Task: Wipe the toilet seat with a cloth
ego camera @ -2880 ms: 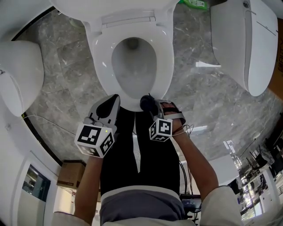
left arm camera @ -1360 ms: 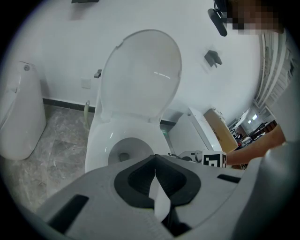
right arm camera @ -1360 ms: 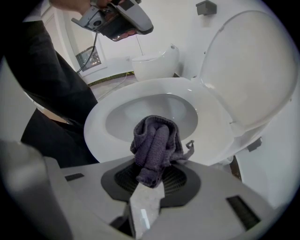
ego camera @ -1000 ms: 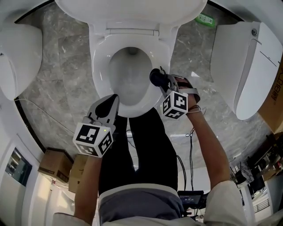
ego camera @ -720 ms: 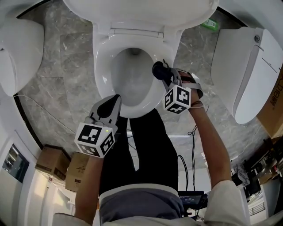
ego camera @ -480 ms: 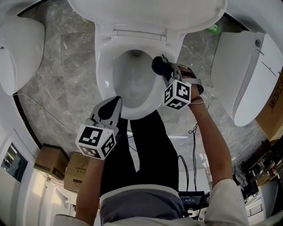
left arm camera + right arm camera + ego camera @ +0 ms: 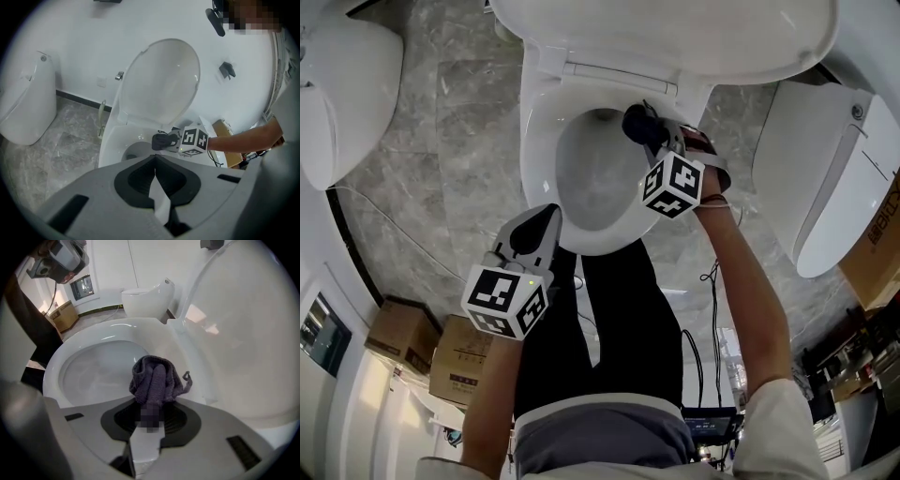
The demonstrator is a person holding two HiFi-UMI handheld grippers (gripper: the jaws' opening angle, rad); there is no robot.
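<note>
While the lid stands up out of the way, my right gripper has its jaws clamped on the cloth, a dark bunched wad sticking out past the tips. In the right gripper view the cloth sits over the toilet seat on its rear right part, between the bowl opening and the hinge end. It looks pressed on the seat or just above it; can't tell contact for sure.

My left gripper hangs near the front of the seat, well apart from the cloth. Its jaws are together w/ nothing between them, and the left gripper view shows the same: left gripper empty, idle, aimed at the bowl.

Step in hand, I'd say: the wipe itself, somewhere along the right side and close to the back. Can't judge how much of the ring is done, as the seat looks the same white all round.

Next move prob. needs:
- firm grip on the cloth, so the wad doesn't slip out
- light downward pressure, wad flat on the seat band, not dipping into the bowl
- sweep round the rear by the hinge, then down the left side to the front
- left gripper kept clear of the path
</note>
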